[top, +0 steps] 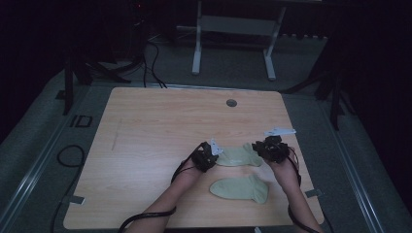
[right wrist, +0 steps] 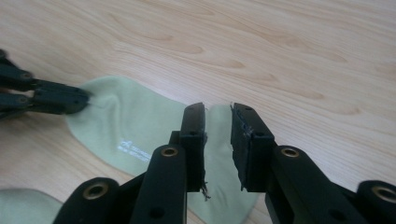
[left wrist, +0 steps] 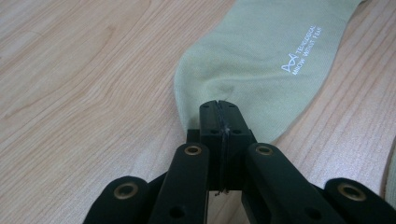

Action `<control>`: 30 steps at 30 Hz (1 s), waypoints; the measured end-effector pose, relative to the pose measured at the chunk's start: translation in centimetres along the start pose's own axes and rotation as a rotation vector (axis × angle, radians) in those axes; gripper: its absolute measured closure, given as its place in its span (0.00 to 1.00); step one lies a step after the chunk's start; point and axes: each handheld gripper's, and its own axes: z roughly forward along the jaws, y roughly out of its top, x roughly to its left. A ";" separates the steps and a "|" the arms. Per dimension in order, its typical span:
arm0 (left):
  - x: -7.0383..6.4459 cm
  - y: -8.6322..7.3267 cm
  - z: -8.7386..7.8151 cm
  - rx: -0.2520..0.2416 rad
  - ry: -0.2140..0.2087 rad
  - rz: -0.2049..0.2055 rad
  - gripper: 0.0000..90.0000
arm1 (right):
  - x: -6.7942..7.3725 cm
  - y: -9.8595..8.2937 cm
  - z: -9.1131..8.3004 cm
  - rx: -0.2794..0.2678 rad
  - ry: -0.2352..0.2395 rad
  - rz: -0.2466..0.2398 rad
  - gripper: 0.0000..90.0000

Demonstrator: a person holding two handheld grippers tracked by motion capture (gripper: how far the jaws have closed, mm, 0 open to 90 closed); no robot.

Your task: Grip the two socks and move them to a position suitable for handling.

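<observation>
Green sock [left wrist: 261, 60] pinched by left tongs [left wrist: 218, 109]; right tongs [right wrist: 217, 122] agape.

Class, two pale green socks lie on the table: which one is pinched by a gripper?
The far sock, between the two grippers: the left gripper is shut on its end. The near sock lies untouched.

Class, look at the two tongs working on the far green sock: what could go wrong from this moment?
1. The left tongs are shut on just the sock's toe edge; a pull might slip it free.
2. The right tongs stand open astride the other end; closing now may catch only part of the fabric.
3. The second sock lies nearby and could be dragged.
</observation>
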 end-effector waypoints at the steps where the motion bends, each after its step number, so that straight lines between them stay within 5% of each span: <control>1: 0.0 0.0 0.0 0.001 -0.001 0.000 0.99 | 0.2 0.0 0.2 0.008 -0.005 -0.015 0.87; 8: 0.0 0.0 0.0 0.004 -0.001 0.008 0.99 | 0.7 -0.9 2.6 0.082 -0.019 -0.077 0.99; 16: 0.2 -0.2 0.0 -0.009 -0.004 0.002 0.99 | -0.4 -2.4 4.8 0.176 -0.070 -0.070 0.99; 30: -0.1 0.3 0.1 0.010 -0.011 0.000 0.99 | -1.3 -4.1 3.2 0.153 -0.073 -0.026 0.96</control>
